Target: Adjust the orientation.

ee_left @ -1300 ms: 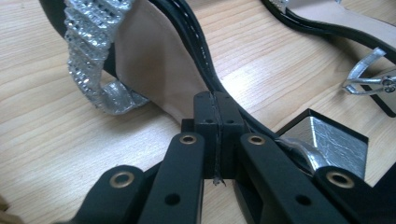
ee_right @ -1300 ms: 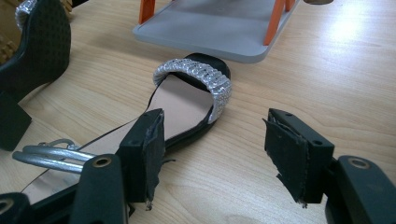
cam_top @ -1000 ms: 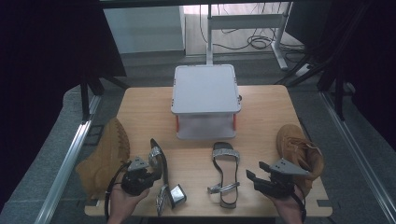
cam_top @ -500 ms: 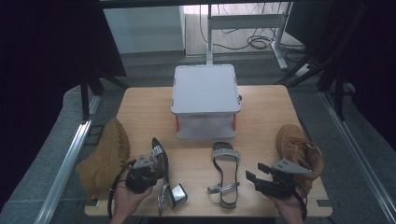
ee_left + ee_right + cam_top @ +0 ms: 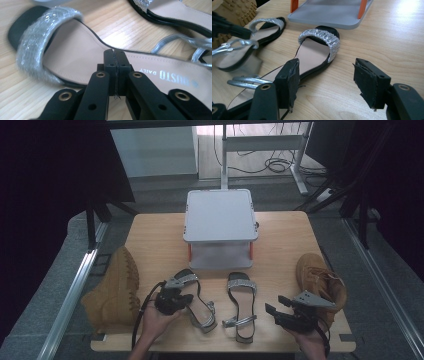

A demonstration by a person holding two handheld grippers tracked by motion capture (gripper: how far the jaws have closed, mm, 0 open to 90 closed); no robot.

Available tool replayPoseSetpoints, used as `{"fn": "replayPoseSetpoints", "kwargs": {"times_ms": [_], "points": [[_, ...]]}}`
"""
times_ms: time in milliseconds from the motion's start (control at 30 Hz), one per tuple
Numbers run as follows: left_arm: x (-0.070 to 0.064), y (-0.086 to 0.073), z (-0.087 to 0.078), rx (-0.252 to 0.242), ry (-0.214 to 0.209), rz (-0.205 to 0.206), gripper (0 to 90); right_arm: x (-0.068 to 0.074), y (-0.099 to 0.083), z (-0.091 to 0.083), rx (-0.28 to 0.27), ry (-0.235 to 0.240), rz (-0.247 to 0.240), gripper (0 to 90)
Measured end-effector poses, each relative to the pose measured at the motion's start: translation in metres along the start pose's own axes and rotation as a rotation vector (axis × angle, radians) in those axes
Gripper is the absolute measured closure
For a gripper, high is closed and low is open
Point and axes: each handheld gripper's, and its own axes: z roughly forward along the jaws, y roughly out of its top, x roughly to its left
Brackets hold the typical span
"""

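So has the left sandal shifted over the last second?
Yes. The left sandal now lies flat on its sole, its toe nearer the grey stand; a second ago it stood on edge. The left gripper holds it.

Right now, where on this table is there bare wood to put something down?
Bare wood lies on the table left of the grey stand, and right of it, behind the right boot. The front is crowded: the left boot, two sandals and both hand-held grippers.
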Motion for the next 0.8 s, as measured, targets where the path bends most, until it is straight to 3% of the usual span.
{"fn": "replayPoseSetpoints", "kwargs": {"times_ms": [33,133,433,633,733,800], "points": [[-0.002,0.005,0.007,0.016,0.013,0.011,89.6,0.000,-0.001,-0.001,0.002,-0.001,0.000,38.1],[0.000,0.009,0.009,0.033,0.008,0.013,89.5,-0.002,-0.003,-0.002,0.002,-0.002,0.002,38.1],[0.000,0.007,0.007,0.024,0.007,-0.001,87.5,0.000,-0.001,-0.003,-0.002,0.001,-0.005,38.3],[-0.001,0.003,-0.013,-0.040,0.002,-0.002,83.9,0.009,0.004,-0.006,-0.005,0.015,-0.019,38.8],[-0.001,-0.001,-0.021,-0.067,-0.001,-0.005,79.9,0.017,0.008,-0.004,0.007,0.049,-0.038,44.6],[0.000,-0.003,-0.027,-0.088,0.004,-0.010,75.0,0.022,0.010,0.000,0.023,0.069,-0.066,53.7]]}}
